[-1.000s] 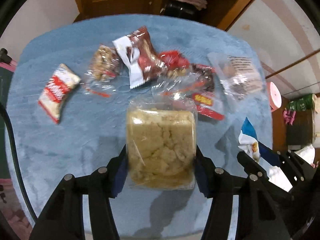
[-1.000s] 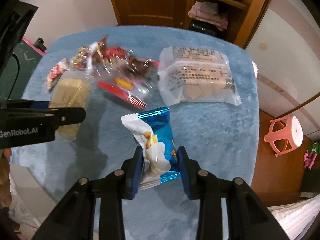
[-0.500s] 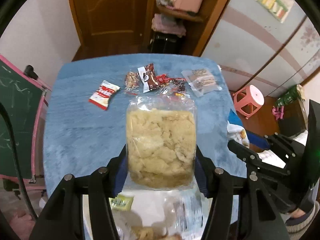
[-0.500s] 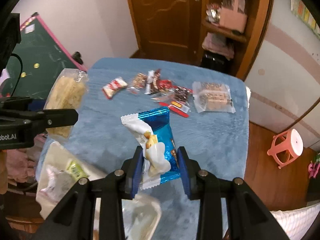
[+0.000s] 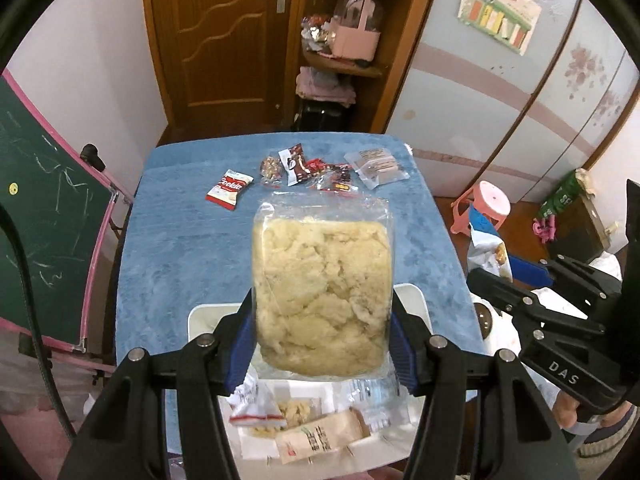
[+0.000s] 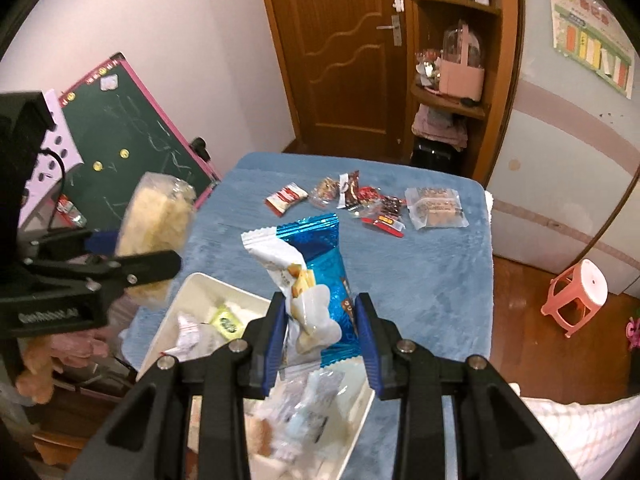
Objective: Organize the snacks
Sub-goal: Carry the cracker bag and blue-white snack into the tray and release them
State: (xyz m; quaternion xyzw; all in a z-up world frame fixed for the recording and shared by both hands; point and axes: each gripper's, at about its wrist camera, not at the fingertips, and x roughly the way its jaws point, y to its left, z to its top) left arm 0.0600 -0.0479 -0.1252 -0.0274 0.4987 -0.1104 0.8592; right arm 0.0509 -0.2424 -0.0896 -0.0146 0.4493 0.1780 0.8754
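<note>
Blue plush cloth covers the table, which fills the middle of both views, with a brown wooden door and a corner shelf at the top of the frame. A green chalkboard with a pink frame leans at the left edge, a pink stool stands on the wooden floor at the right, and a poster hangs on the pale wall at upper right.

My left gripper has its blue pads pinching a clear bag of pale crumbly snack, held upright in the lower centre of the frame above a white tray. The tray sits at the near edge of the table and already holds several small packets, one tan with print I cannot read.

My right gripper is clamped on a blue and white wrapper, held over the tray's far end in the lower middle of its view.

Across the far end of the table lie the loose snacks: a red and white packet reading "Cookies", a cluster of dark red wrappers beside it, and a clear pack of cakes with small black print too fine to read. The side of the left tool reads "GenRobot.AI" in the right view, blurred, and the right tool shows "DAS" in the left view.
</note>
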